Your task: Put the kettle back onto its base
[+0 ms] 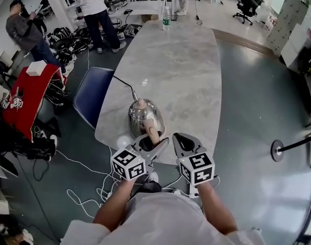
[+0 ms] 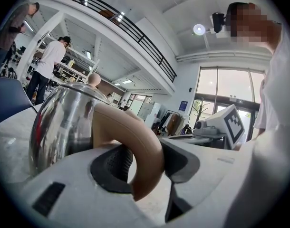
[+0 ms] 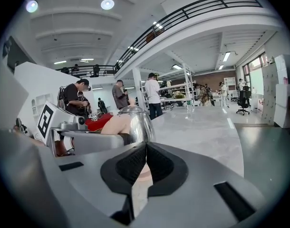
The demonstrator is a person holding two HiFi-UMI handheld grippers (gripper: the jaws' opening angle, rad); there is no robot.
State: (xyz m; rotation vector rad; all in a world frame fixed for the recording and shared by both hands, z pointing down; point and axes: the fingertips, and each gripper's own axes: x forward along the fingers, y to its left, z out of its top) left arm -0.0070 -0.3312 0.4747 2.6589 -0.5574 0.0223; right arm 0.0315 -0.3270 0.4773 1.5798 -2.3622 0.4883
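Note:
A shiny steel kettle with a tan handle stands on the grey marble table, near its front edge. A black cord runs up to its far side. What lies under the kettle is hidden. My left gripper is shut on the handle, with the kettle body just ahead of the jaws. My right gripper hovers beside it on the right, shut and empty. In the right gripper view the kettle stands ahead and to the left.
A water bottle stands at the table's far end. A blue chair sits at the left edge of the table. A red-covered table, loose floor cables and standing people are to the left.

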